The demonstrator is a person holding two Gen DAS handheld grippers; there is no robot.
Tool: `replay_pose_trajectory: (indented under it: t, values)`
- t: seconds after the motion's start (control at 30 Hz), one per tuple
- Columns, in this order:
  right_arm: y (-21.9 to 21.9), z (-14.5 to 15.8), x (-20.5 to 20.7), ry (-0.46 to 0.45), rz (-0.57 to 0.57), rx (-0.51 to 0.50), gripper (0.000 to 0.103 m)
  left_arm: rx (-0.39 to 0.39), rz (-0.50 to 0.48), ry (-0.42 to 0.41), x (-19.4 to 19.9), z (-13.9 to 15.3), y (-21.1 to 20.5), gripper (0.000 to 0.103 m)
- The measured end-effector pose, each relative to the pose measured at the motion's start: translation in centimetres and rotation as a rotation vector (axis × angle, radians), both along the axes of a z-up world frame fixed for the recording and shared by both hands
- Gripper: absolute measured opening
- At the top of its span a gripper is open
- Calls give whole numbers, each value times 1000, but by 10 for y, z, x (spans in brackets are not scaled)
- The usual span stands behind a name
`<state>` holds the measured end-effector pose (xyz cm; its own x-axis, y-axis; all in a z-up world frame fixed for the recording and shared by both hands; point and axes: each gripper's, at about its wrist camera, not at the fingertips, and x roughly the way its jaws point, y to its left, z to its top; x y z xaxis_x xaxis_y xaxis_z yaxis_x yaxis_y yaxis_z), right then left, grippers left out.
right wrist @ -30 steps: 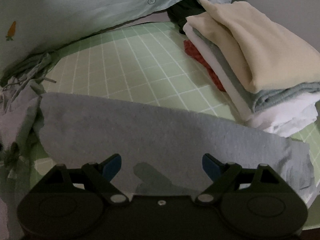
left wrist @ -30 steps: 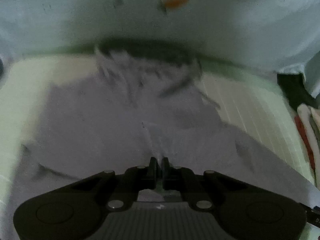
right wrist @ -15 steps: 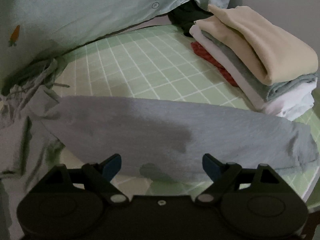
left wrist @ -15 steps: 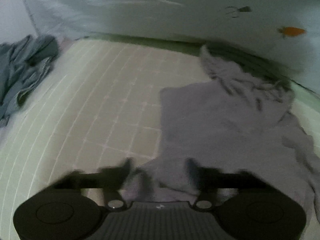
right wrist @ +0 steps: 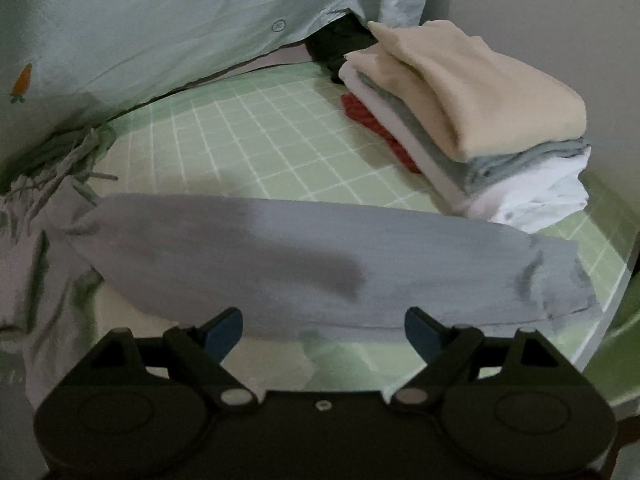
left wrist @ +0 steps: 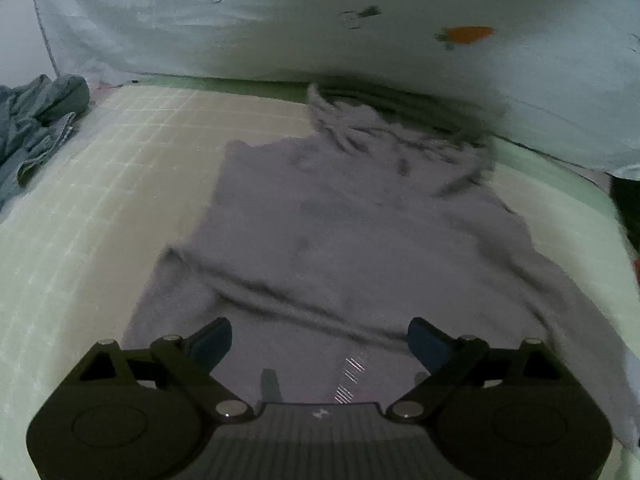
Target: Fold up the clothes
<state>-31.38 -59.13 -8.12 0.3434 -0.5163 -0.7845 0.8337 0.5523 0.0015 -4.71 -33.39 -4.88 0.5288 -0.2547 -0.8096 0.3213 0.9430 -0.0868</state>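
Note:
A grey hooded sweatshirt (left wrist: 340,248) lies spread on the green checked mat (left wrist: 120,168), hood at the far end near the pale sheet. My left gripper (left wrist: 320,340) is open and empty, hovering over the garment's near part. In the right wrist view one grey sleeve (right wrist: 300,260) lies stretched flat across the mat (right wrist: 260,148). My right gripper (right wrist: 323,330) is open and empty, just short of the sleeve's near edge.
A stack of folded clothes (right wrist: 472,120), beige on top, stands at the right of the mat. A pale blue sheet with a carrot print (left wrist: 320,20) hangs along the back. A crumpled blue-grey garment (left wrist: 32,128) lies at the far left.
My left gripper was shut on the grey fabric; it let go, opened and swung back over the garment. My right gripper drew back a little from the sleeve.

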Motion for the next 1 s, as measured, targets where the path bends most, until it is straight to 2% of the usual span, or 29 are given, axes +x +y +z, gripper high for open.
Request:
replay_pose_trajectory:
  t: [0.2,0.4,0.57,0.7,1.0]
  values:
    - [-41,-12,-50,17,140,-8,89,-28,79,-19,-97,4,-46,98]
    - [-90,-16,-95,24,247,-52,89,12,123,-11,-164,6,-92,98]
    - [-128,-29,-122,25,250,-40,89,86,96,-36,-192,11,-120,98]
    - [-150,-41,-138,14,229,-17,91,114,98,-33,-202,13,-132,98]
    - [-163,-49,-146,-23,244,-49,101,160,69,-33,-213,16,-156,98]
